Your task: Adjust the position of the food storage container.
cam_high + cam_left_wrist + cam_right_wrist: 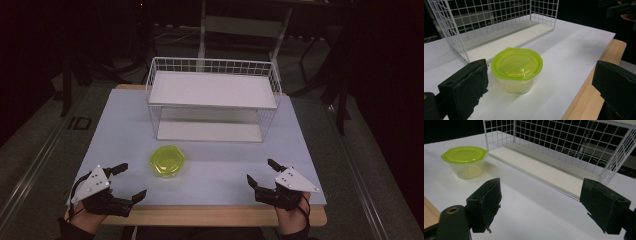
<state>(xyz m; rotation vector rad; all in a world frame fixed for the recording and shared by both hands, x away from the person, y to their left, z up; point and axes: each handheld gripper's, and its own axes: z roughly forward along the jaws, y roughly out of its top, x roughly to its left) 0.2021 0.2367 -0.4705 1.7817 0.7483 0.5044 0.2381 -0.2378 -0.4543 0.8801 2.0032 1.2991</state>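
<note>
The lidded plastic tub sits just in front of the wire shelf rack, untouched. My left gripper is spread wide beside it to straddle it, my right gripper spread too, well apart, waiting.

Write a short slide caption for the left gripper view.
Open left hand-held gripper faces a lidded green container on the white table, wire rack behind.

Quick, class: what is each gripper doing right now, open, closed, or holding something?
Left gripper: open, holding nothing; the green-lidded container sits untouched ahead of it.
Right gripper: open, holding nothing.
</note>
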